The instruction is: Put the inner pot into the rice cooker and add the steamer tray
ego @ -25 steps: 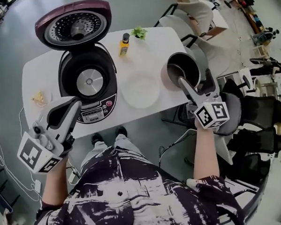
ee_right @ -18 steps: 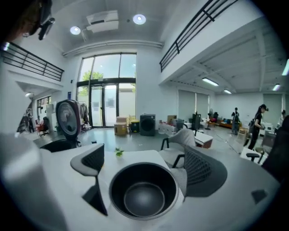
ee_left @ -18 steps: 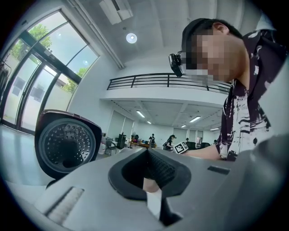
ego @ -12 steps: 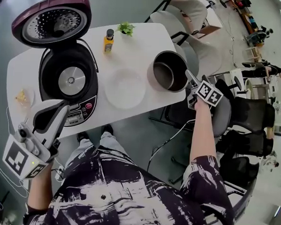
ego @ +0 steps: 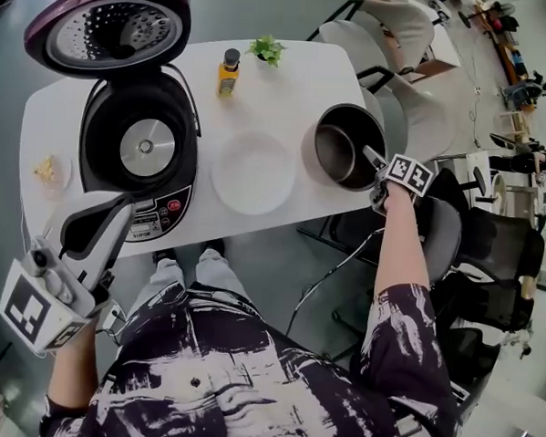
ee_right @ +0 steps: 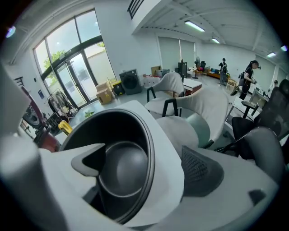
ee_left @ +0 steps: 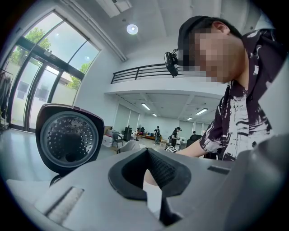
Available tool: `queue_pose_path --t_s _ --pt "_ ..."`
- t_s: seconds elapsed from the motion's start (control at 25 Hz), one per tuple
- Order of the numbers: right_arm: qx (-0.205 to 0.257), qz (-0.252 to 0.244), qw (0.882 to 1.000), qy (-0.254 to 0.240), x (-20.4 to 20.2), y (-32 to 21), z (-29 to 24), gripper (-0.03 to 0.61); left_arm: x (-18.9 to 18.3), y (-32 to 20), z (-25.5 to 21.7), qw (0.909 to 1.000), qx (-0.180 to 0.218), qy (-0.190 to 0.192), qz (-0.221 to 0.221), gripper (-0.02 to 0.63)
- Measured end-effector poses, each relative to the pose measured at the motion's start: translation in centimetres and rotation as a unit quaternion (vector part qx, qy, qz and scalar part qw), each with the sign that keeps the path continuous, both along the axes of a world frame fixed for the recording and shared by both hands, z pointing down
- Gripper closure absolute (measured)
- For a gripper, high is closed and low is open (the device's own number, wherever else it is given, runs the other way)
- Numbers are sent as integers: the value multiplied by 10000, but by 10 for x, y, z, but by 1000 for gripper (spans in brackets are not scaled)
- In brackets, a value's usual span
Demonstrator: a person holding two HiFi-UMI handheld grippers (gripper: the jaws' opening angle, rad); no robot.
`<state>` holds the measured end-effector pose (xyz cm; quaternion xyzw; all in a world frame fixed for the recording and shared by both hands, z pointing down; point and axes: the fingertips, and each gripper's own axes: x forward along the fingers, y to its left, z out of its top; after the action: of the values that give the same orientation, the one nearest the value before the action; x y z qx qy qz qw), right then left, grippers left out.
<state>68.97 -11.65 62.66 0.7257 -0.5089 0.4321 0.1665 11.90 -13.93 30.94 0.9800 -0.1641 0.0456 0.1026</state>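
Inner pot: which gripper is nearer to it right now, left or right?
Right. The right gripper is at the inner pot's rim, open jaws straddling its wall. The left gripper is far off, past the table's front edge by the rice cooker.

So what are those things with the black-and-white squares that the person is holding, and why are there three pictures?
They are hand-held grippers, like big tongs with two jaws; the patterned cubes are part of them. One picture comes from a camera on the person's head, looking down. The other two come from small cameras riding on each gripper. On the white table stand a rice cooker with its dark red lid open and no pot inside, a round white steamer tray, a dark metal inner pot, a small yellow bottle, a little green plant and a small dish. The right gripper has its jaws apart, one inside the pot and one outside its rim, not squeezing. The left gripper is near the person, jaws together, holding nothing.
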Motion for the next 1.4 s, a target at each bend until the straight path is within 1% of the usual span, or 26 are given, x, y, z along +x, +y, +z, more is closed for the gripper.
queue_pose_path --t_s 0.12,0.16,0.24,0.32,0.36,0.44,0.48,0.68,0.76,0.8,1.0,1.4 --pt "-311 -105 9994 -134 -1 -1 18 74 1 -1 3 10000 -4 -40 -59 609" --pt "-390 -121 9989 -211 -2 -1 23 101 1 -2 4 10000 -8 -52 -79 609" --pt "-588 -148 9975 -350 -4 1 30 191 1 -2 6 9999 -29 -68 -114 609" --pt "-859 -179 9952 -437 -5 5 37 337 1 -2 8 9999 -50 -77 -136 609" --pt "-1008 -204 9935 -479 -5 8 41 386 2 -2 9 9998 -56 -83 -146 609" --pt "-1300 -274 9895 -574 -6 11 48 462 3 -1 10 9998 -65 -95 -164 609" --pt "-1451 -313 9870 -611 -7 13 51 479 3 0 10 9998 -69 -102 -170 609" --pt "-2268 -507 9709 -578 -7 22 62 520 5 2 11 9998 -65 -105 -186 609" --pt "-2466 -550 9664 -472 -4 24 64 553 4 3 11 9997 -71 -122 -208 609" --pt "-2503 -549 9656 -448 -3 24 65 557 3 4 11 9996 -74 -135 -221 609" --pt "-2400 -192 9689 -578 -2 29 63 574 -3 8 10 9995 -82 -161 -262 609" --pt "-2142 -16 9748 -627 1 49 46 578 -7 11 7 9998 -50 -54 -165 609"
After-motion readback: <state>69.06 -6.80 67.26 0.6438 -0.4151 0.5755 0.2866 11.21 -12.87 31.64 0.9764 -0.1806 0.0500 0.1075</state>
